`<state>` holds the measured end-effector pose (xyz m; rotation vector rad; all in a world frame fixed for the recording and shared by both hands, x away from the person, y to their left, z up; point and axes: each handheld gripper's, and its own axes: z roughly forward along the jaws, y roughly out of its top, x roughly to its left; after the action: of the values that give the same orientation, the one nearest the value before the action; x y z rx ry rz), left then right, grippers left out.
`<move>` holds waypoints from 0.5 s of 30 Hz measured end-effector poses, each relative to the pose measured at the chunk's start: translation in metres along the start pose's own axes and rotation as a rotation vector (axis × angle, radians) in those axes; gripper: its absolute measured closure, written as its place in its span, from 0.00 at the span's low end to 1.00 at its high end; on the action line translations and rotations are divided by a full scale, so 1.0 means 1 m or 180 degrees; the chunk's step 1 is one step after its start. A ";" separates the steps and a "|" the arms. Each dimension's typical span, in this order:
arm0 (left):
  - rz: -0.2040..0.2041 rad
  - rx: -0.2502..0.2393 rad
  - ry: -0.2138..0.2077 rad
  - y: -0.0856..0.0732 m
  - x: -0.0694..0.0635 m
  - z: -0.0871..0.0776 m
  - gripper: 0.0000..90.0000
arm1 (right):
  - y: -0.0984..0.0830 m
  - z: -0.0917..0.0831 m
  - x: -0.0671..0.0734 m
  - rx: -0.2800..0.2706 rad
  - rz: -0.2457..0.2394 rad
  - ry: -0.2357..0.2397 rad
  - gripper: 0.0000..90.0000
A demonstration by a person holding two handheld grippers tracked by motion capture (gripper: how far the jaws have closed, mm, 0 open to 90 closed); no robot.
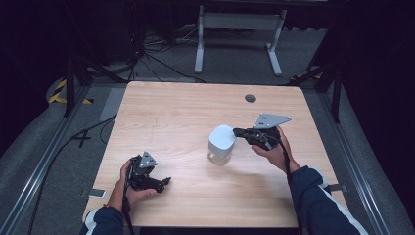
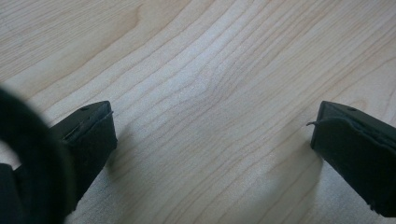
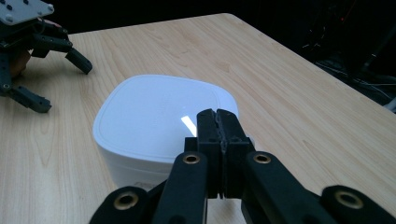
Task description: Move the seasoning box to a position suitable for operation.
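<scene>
We see a white-lidded container [image 1: 221, 143] standing right of centre on the wooden table [image 1: 186, 112], with bare wood all round it. Our right gripper [image 1: 237, 131] sits just beside its lid at the right, jaws pressed together with nothing between them; in the right gripper view the closed tips hang over the lid's near edge. Our left gripper [image 1: 164, 184] rests at the lower left of the high view, well apart from the container, jaws spread wide over bare wood. A small dark grommet [image 1: 250, 98] sits near the table's far edge. Beyond that edge, cables [image 1: 156, 54] and a white frame [image 1: 237, 34] stand on the floor.
</scene>
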<state>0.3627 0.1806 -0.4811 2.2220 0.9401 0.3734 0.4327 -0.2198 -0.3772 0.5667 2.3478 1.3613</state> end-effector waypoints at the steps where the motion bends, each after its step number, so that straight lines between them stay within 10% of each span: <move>1: 0.0016 0.0003 0.0002 0.000 0.000 0.000 0.00 | 0.000 0.000 0.000 0.0004 -0.0008 0.0001 1.00; 15: -0.0056 0.0008 -0.0009 -0.001 -0.002 0.000 0.01 | 0.003 0.011 -0.006 -0.0047 -0.0043 -0.0085 1.00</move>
<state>0.3610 0.1799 -0.4813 2.2146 0.9587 0.3609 0.4438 -0.2131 -0.3792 0.5602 2.3145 1.3557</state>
